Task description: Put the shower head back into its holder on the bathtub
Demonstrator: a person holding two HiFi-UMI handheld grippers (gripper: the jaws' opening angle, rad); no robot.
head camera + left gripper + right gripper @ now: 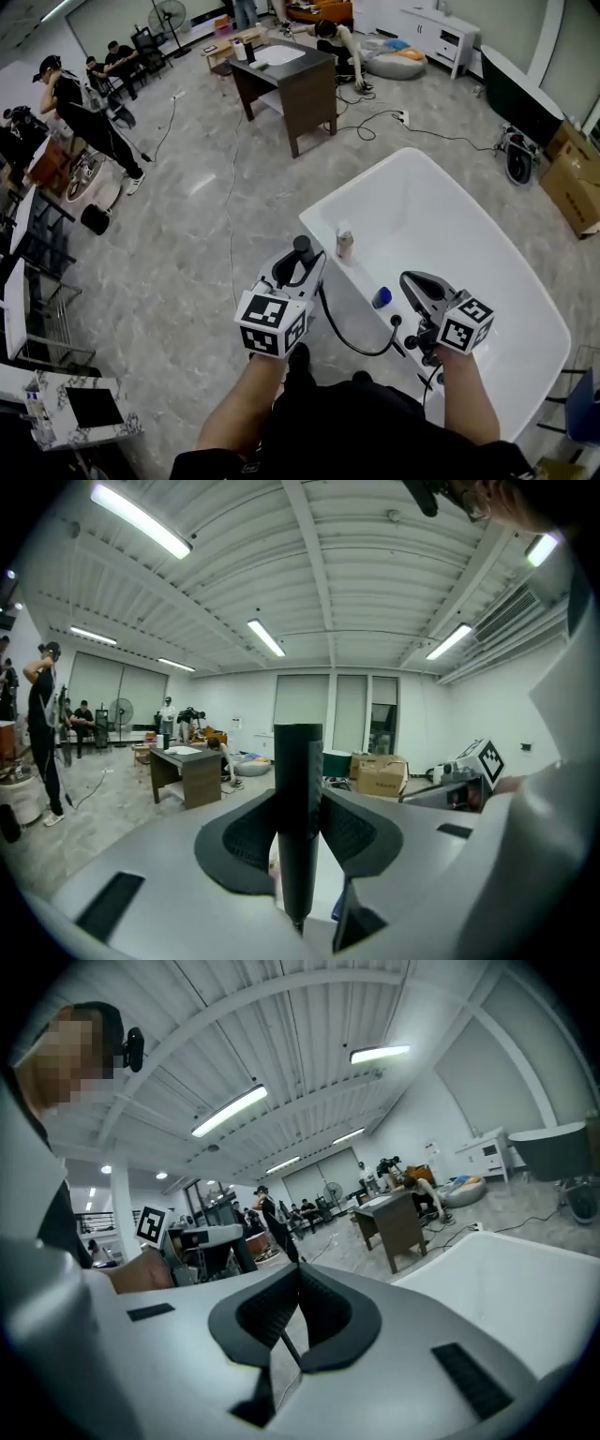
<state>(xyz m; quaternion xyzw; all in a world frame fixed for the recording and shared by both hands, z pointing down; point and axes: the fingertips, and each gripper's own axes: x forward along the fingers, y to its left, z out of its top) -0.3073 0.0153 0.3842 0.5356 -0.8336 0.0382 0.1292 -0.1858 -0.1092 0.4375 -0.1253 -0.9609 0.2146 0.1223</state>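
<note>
Beside the bathtub, left tongs clamp the shower head; right tongs closed.

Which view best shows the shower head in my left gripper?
Left gripper view: the shower head stands upright between its jaws, gripped. Head view shows its tip poking above the left gripper; right gripper view shows nothing clear of it.

Grey floor bears white bathtub and dark desk; a bottle stands on the tub's rim.
</note>
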